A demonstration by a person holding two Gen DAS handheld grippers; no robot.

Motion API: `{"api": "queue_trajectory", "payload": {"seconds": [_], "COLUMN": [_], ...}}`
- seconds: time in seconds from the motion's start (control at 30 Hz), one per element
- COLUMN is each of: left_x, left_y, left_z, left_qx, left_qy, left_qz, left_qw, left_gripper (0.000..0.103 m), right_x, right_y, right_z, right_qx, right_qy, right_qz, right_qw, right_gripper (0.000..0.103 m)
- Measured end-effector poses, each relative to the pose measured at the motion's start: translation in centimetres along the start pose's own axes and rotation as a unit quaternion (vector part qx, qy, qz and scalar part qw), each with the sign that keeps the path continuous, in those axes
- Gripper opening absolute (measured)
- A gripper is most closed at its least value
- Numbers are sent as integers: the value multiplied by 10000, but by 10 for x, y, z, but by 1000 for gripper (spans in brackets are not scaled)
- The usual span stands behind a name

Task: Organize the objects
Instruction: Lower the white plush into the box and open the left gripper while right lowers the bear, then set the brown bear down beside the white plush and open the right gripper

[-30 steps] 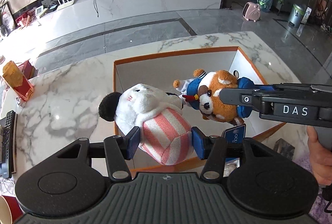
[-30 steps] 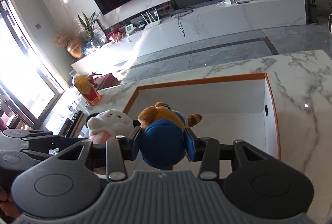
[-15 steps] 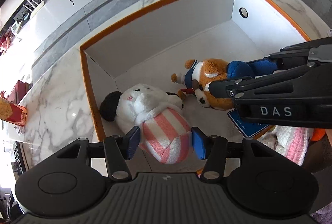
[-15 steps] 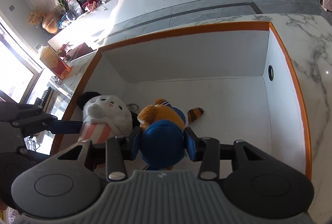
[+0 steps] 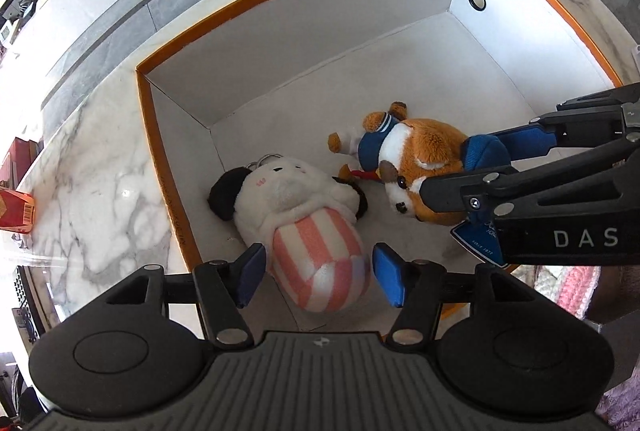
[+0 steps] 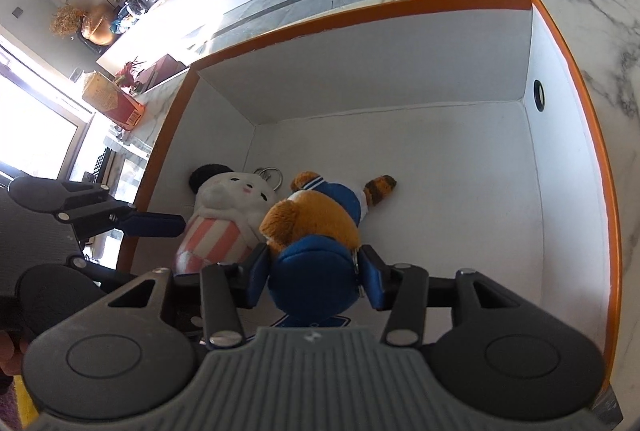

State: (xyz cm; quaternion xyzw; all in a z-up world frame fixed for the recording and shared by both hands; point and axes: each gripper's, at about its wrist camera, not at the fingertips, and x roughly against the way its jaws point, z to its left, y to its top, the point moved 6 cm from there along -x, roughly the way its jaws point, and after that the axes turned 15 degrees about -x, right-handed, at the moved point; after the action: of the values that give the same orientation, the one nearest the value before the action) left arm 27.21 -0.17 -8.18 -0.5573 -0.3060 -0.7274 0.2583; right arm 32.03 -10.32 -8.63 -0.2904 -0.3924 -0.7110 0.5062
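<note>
Left wrist view: panda plush (image 5: 294, 215) lying on box (image 5: 152, 135) floor near left wall, striped end between left gripper (image 5: 318, 273) pads, small gaps either side, jaws opening. Just beside, fox plush (image 5: 420, 167) on floor, blue cap (image 6: 316, 281) between right gripper (image 6: 314, 281) pads, jaws opening, contact unclear. Around box, marble table (image 5: 92, 167); red carton (image 5: 16, 211) at left edge.

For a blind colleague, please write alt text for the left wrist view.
The left gripper opens around a white plush toy lying in an orange-rimmed box. Beside it, the right gripper straddles a brown plush toy.
</note>
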Motion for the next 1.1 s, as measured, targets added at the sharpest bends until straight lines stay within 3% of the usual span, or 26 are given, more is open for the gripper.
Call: {"api": "queue_trajectory", "payload": {"seconds": [0.2, 0.27, 0.5, 0.53, 0.6, 0.63, 0.93, 1.1], "left_x": [18, 31, 69, 72, 72, 71, 46, 42], "left_y": [-7, -8, -15, -17, -23, -25, -50, -52], "left_z": [12, 15, 34, 38, 48, 52, 65, 62], "left_qx": [226, 248, 638, 713, 915, 1018, 1821, 1892], "left_qy": [-94, -73, 335, 428, 623, 663, -38, -129], "left_qz": [-257, -465, -1152, -1190, -1219, -1206, -1053, -1052], "left_qw": [9994, 9986, 9907, 9894, 9863, 9852, 9776, 9762], "left_gripper": [73, 73, 73, 73, 73, 73, 65, 60], "right_x": [9, 14, 22, 22, 20, 18, 11, -5], "right_y": [-4, -2, 10, 12, 14, 12, 10, 16], "right_z": [-9, -10, -11, -11, -11, -11, -8, -8], "right_qx": [-32, -50, -2, 30, 109, 97, 56, 88], "right_qy": [35, 95, -49, -96, -207, -200, -246, -399], "right_qz": [190, 238, 241, 206, 211, 270, 435, 428], "right_qw": [9998, 9997, 9997, 9997, 9995, 9994, 9987, 9983], "right_gripper": [55, 60, 64, 63, 47, 45, 44, 41]}}
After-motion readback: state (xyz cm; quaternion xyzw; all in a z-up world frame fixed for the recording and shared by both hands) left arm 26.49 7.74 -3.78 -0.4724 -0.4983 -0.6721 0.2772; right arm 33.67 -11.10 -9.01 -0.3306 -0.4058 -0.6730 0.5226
